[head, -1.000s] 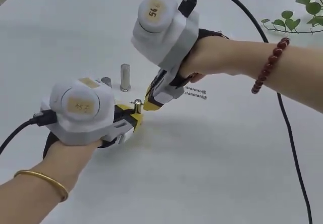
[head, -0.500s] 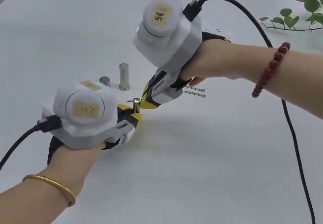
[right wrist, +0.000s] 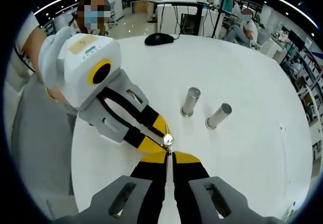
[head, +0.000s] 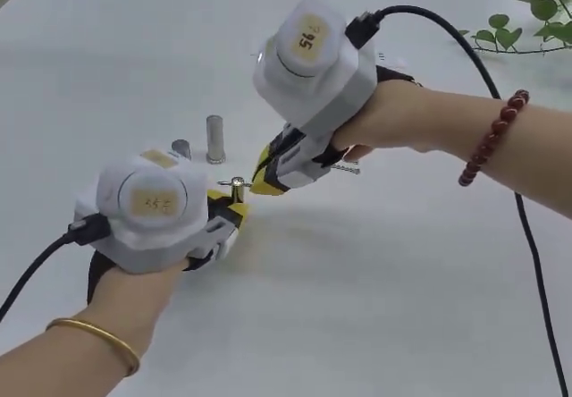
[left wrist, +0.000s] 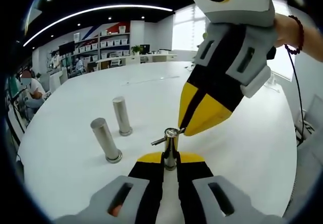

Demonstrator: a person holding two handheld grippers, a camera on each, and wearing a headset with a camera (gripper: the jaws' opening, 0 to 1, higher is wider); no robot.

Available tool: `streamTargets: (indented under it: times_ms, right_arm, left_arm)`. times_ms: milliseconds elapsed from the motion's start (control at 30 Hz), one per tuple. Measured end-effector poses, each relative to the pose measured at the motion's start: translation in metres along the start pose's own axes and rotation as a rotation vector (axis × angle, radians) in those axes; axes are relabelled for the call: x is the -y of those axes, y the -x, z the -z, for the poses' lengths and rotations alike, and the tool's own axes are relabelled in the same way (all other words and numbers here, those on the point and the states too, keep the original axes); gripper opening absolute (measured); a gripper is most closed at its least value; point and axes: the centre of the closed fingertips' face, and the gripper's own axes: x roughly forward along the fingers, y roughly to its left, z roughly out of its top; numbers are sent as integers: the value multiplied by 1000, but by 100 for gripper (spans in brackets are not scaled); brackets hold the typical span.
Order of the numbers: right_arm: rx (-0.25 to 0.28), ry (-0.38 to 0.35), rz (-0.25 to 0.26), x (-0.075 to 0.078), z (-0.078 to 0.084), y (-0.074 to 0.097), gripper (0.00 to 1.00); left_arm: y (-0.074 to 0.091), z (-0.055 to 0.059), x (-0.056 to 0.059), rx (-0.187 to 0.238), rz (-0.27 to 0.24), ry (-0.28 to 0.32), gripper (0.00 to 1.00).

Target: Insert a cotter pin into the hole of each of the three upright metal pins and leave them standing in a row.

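Two hand-held grippers meet over a white tabletop (head: 384, 281), well in from its edges. The left gripper (left wrist: 170, 159) has its yellow-tipped fingers clamped on the base of a short upright silver metal pin (left wrist: 170, 148). The right gripper (head: 259, 182) has its fingers pressed together, nipping one end of a thin silver wire cotter pin (left wrist: 160, 140). Compared with a second ago, the right gripper has stayed tight against the pin's top. The wire's tip now pokes out of the far side of the cross-hole, so this first insertion looks nearly seated. Two more silver metal pins (left wrist: 121, 115) stand untouched just beyond, towards the far edge. Spare cotter pins (head: 349, 169) lie under the right hand.
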Motion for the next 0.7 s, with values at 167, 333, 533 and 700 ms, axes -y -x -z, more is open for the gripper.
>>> streamTargets:
  times_ms: [167,333,533,700]
  right_arm:
    - [4,11,1,-3,-4,-1,5]
    - [1,33,1,-4,-6,-3,5]
    - [-2,36,1,-6,-8,-3,5]
    - [4,39,3,-6,-8,-5,5]
  left_arm:
    - [-1,0,-1,-1,-21,6,7]
    - [-1,1,-2,0,-30,5,7]
    - [-1,1,-3,-1,-41,4,7]
    - [-1,2,-3,-6,-41,1,7]
